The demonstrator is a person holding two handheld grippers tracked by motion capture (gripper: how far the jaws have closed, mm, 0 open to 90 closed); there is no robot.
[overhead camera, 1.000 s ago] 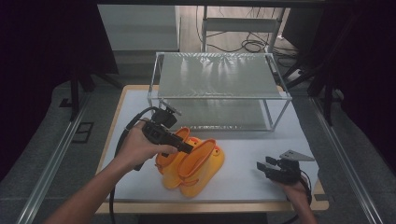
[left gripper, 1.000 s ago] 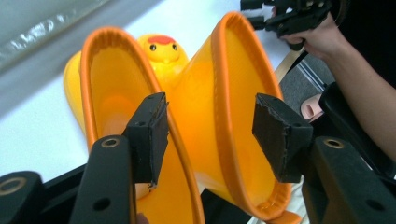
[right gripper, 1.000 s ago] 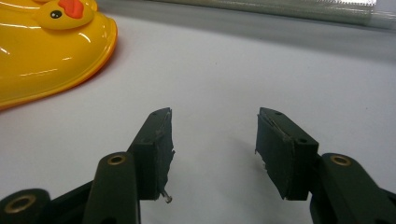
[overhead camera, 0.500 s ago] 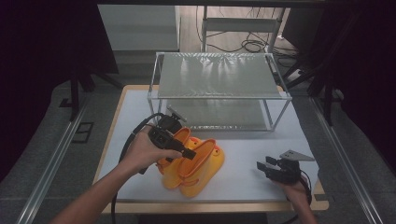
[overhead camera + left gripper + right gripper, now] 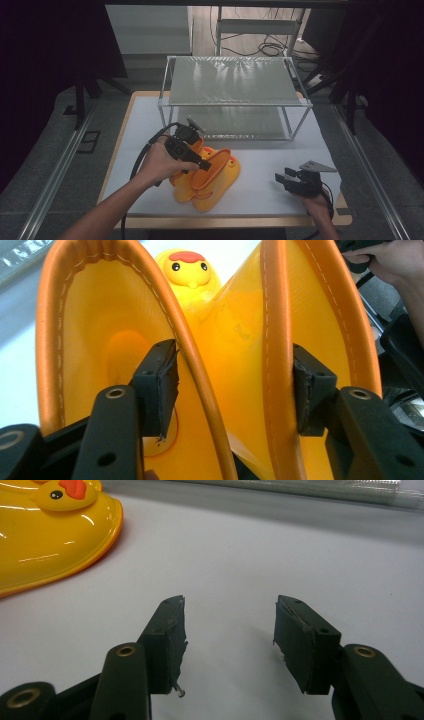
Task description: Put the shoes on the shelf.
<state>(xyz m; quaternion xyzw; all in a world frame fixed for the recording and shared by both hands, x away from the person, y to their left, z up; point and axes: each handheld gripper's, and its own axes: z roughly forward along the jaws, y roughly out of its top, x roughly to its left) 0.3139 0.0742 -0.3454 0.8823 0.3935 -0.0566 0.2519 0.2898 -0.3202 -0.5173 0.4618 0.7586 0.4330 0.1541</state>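
On the near left of the bench [image 5: 150,120], a pair of yellow duck boots [image 5: 210,182] lies side by side with orange-trimmed openings turned toward the person. Above those openings the left gripper [image 5: 202,164] is held in the left hand [image 5: 159,165], its cable looping down past the wrist. In the left gripper view its jaws stand wide apart and straddle the two inner walls of the boots: one pad [image 5: 157,387] sits inside the left boot's opening, just beside its orange rim [image 5: 192,355], and the other pad [image 5: 306,390] lies against the inner side of the right boot's rim. The jaws have just been closing a little with those two rims between them, yet a gap shows at the left pad, so nothing is pinched. A duck face with a red crest [image 5: 189,267] shows on a boot toe beyond.

At the near right the right gripper [image 5: 291,179] rests low over the white surface, well apart from the boots, jaws apart and empty; the right gripper view shows bare bench between its pads [image 5: 170,640] and a boot toe at upper left. Behind the boots, at the far side, stands a metal wire rack [image 5: 232,82].
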